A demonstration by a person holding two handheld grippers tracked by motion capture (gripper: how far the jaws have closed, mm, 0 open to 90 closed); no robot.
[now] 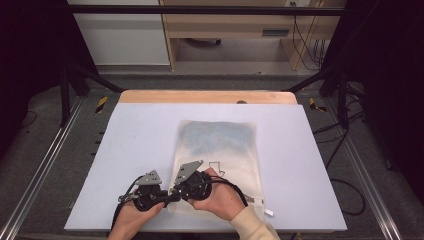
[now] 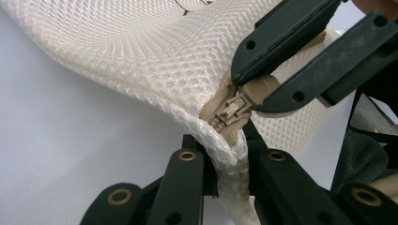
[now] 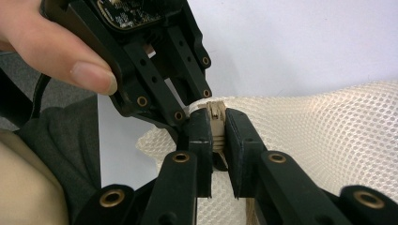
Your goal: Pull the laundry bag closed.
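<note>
Two tongs meet low in the high view, just left of centre: my left tongs (image 1: 167,199) and right tongs (image 1: 176,191) nearly touch at the lower left corner of a cream mesh bag (image 1: 220,145). The bag lies flat mid-frame on the pale counter (image 1: 140,130). My left hand (image 1: 131,216) and right hand (image 1: 222,197) come in from the bottom edge.

In the left gripper view, my left tongs (image 2: 230,154) at the bottom pinch the bag's corner (image 2: 141,56), the mesh squeezed between narrow jaws. From the upper right, the right tongs (image 2: 263,89) clamp the tan zipper pull (image 2: 263,88); the slider (image 2: 232,110) sits at centre.

In the right gripper view, my right tongs (image 3: 217,126) rise from the bottom, closed on the pull (image 3: 216,119). The left tongs (image 3: 185,110) reach in from the upper left, touching the mesh (image 3: 328,136).
</note>
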